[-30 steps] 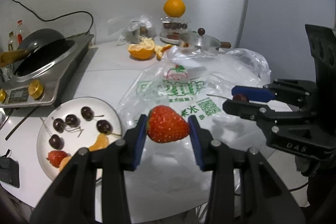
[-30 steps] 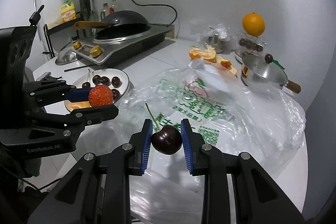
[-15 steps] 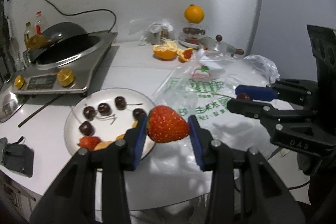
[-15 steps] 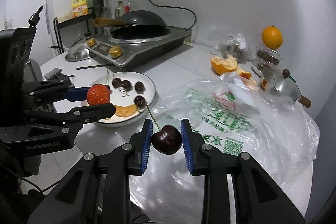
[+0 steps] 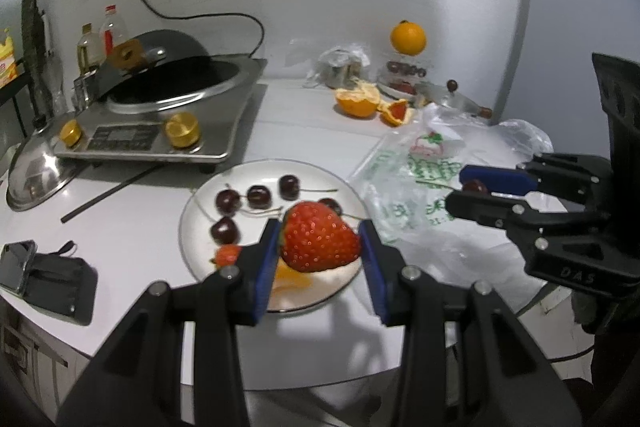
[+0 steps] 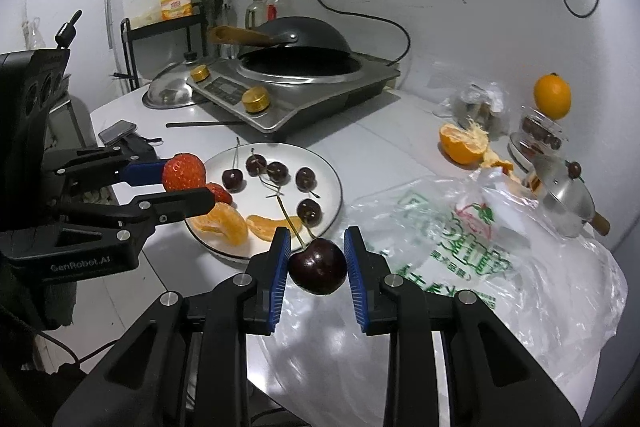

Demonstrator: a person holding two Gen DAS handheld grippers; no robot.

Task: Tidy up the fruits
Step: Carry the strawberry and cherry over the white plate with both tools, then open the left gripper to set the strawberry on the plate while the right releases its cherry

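Note:
My left gripper (image 5: 320, 247) is shut on a red strawberry (image 5: 319, 237), held above the near side of the white plate (image 5: 200, 205). In the right wrist view that strawberry (image 6: 183, 171) hangs over the plate's left rim (image 6: 332, 179). My right gripper (image 6: 317, 259) is shut on a dark cherry (image 6: 318, 261) with a long stem, just off the plate's near right edge, over the plastic bag (image 6: 480, 251). The plate holds several cherries (image 6: 276, 173), a small strawberry (image 6: 219, 191) and orange segments (image 6: 224, 223).
An induction cooker with a wok (image 6: 296, 75) stands behind the plate, with chopsticks (image 6: 208, 124) and a steel lid (image 6: 172, 94) beside it. A peeled orange (image 6: 464, 143), a whole orange (image 6: 552, 96), a small pot (image 6: 564, 201) and a phone (image 5: 20, 263) are also on the counter.
Both grippers have moved left from over the plastic bag toward the plate, each still holding its fruit. The plate now lies directly under the strawberry.

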